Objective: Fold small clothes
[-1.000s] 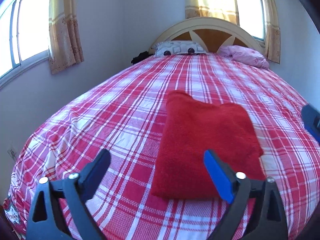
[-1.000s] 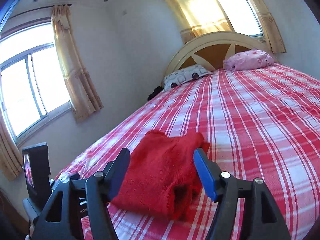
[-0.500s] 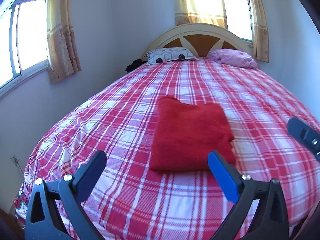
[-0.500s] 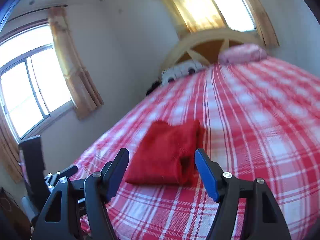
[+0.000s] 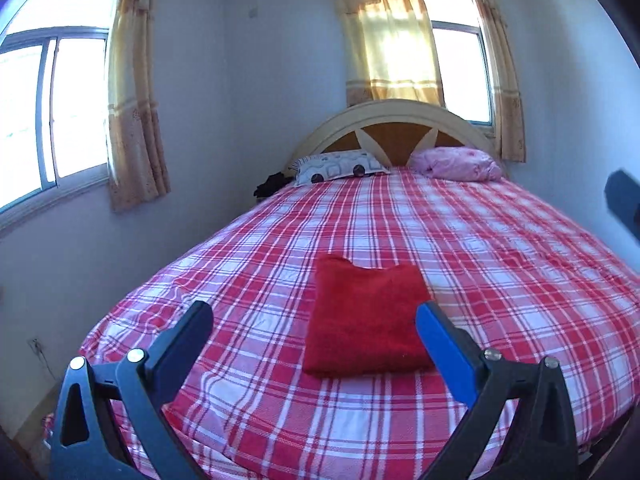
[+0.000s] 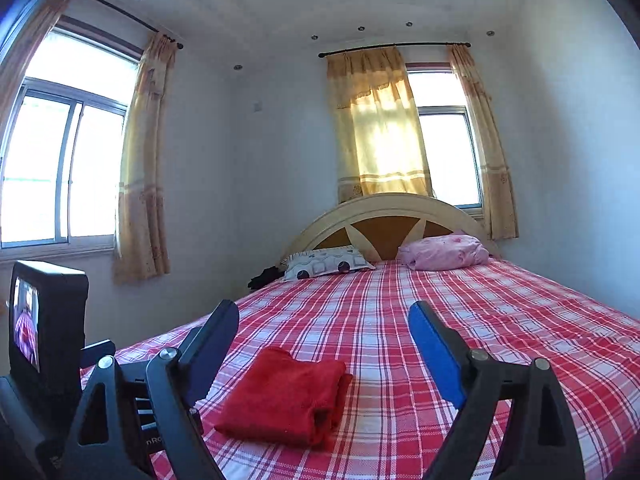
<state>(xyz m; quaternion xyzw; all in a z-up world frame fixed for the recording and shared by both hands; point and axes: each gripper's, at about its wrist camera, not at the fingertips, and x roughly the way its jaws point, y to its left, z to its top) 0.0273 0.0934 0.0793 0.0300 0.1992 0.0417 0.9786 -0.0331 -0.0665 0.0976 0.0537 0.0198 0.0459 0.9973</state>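
Both tongs [image 5: 314,324] [image 6: 324,322] agape (empty) — level

Obscured and cropped items

I note the dark bundle [image 5: 271,184] beside the patterned pillow [image 5: 340,166] is too small to identify; the right gripper [image 5: 622,204] is cut off at frame edge.

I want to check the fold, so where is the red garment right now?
The red garment lies folded on the plaid bedspread near the foot of the bed, clear of both open grippers; the right wrist view shows it low and left of centre.
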